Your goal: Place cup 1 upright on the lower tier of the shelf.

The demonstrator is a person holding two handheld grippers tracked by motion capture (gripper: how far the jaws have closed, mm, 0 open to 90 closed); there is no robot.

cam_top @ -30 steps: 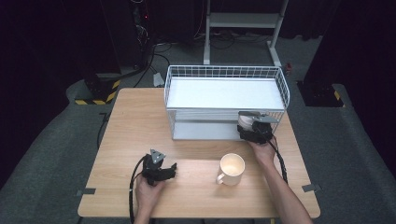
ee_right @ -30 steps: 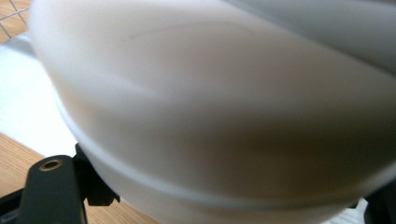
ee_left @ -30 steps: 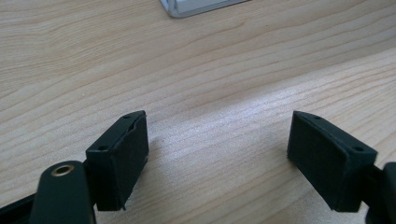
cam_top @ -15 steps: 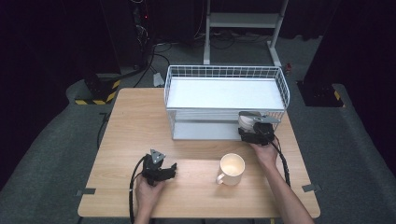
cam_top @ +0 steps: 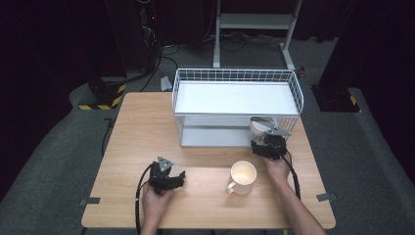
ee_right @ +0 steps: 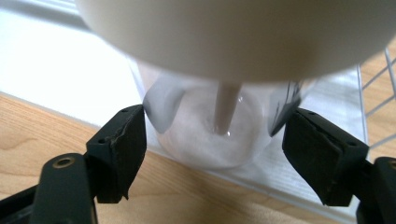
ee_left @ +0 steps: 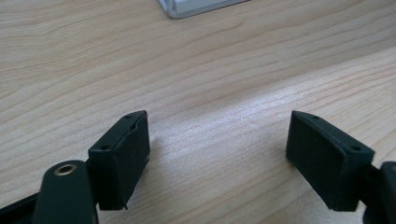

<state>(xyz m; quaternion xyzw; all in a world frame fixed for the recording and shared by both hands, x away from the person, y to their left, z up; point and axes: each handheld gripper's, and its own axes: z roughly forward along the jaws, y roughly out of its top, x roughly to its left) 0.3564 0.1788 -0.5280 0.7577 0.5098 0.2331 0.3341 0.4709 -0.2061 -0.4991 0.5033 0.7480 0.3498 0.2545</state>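
A pale stemmed cup (ee_right: 219,100) stands at the right end of the wire rack's lower white shelf (ee_right: 56,60); its wide bowl looms overhead and its round foot rests on the shelf. My right gripper (ee_right: 215,140) is open, one jaw on each side of that foot and close to it. In the high view the right gripper (cam_top: 265,141) sits at the rack's front right corner, by the cup (cam_top: 262,125). My left gripper (cam_top: 177,179) lies low over the table near the front left, open (ee_left: 217,154) over bare wood.
A cream mug (cam_top: 243,175) stands on the wooden table (cam_top: 142,132) between the two hands, handle to the left. The white wire rack (cam_top: 235,78) takes up the back middle of the table. Dark floor and stands lie beyond.
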